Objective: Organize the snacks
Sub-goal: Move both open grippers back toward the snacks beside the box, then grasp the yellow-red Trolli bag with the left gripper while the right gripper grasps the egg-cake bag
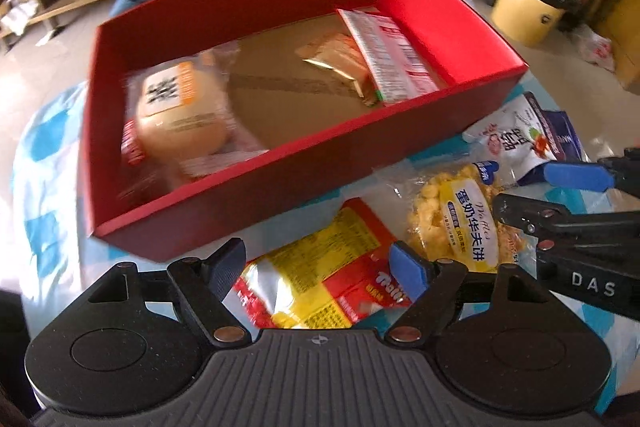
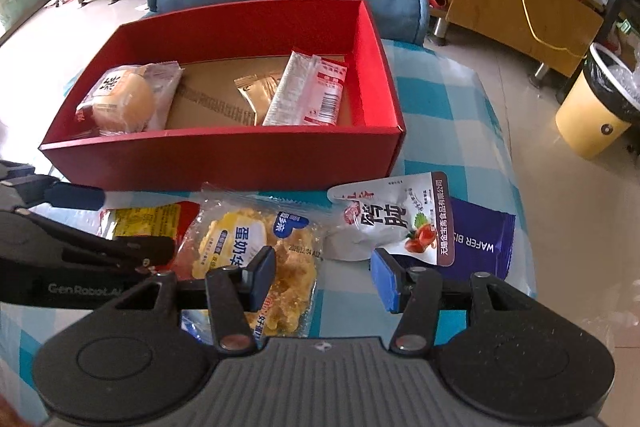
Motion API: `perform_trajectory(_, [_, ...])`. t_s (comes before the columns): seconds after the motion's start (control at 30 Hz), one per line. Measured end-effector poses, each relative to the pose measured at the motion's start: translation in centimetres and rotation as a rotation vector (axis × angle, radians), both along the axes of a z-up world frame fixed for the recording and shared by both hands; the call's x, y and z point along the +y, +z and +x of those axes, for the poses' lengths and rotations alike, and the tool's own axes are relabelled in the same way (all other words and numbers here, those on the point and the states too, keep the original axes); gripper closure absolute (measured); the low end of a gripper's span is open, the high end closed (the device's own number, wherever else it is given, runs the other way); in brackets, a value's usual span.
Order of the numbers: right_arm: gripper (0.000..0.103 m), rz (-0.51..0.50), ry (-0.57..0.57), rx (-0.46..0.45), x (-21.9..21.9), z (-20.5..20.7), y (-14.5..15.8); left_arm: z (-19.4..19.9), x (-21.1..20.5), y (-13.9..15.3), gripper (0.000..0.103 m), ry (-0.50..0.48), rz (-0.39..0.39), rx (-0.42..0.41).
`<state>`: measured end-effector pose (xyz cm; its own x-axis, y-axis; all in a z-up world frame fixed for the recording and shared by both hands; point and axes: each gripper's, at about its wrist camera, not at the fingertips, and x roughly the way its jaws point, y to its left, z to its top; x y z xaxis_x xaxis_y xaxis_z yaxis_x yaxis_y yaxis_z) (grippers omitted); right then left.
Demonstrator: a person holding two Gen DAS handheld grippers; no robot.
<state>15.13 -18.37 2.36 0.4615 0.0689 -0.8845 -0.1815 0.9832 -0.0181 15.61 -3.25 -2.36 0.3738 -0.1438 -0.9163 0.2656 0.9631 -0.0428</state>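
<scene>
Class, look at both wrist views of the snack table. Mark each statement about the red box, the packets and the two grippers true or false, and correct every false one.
1. The red box already holds a wrapped bun. True.
2. The waffle packet lies inside the box. False: it lies on the checked cloth in front of the box.
3. The left gripper is open above a red and yellow packet. True.
4. The right gripper is clamped on the purple wafer packet. False: its jaws are open and hold nothing.
5. The box has a lid on. False: it is open-topped.
</scene>
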Motion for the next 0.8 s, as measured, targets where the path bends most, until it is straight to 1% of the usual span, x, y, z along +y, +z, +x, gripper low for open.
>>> perform_trajectory(0.07, [0.049,0.004,-0.002,0.003,-0.1,0.1,0.0,0.1,-0.2,-0.2,0.019,-0.025,-0.003,0.001])
perform_trajectory(0.27, [0.049,0.010,0.001,0.014,-0.1,0.3,0.0,0.0,-0.3,-0.6,0.017,-0.086,0.004,0.004])
perform_trajectory(0.4, [0.049,0.037,-0.013,0.030,-0.5,0.5,-0.1,-1.3,-0.5,-1.1,0.016,-0.144,0.038,0.019])
perform_trajectory(0.53, [0.048,0.051,-0.013,0.040,-0.4,0.7,-0.1,-2.4,-0.7,-1.2,0.016,-0.164,0.069,0.027])
perform_trajectory(0.6, [0.048,0.062,-0.009,0.048,-0.3,0.8,-0.2,-2.5,-0.5,-0.8,0.016,-0.167,0.058,0.022])
perform_trajectory(0.67, [0.045,0.085,-0.014,0.063,-0.3,1.0,-0.3,-2.4,-0.3,-0.5,0.016,-0.175,0.050,0.024])
perform_trajectory(0.8, [0.044,0.143,-0.019,0.101,0.1,1.4,-0.4,-2.7,-0.2,-0.3,0.016,-0.192,0.062,0.024])
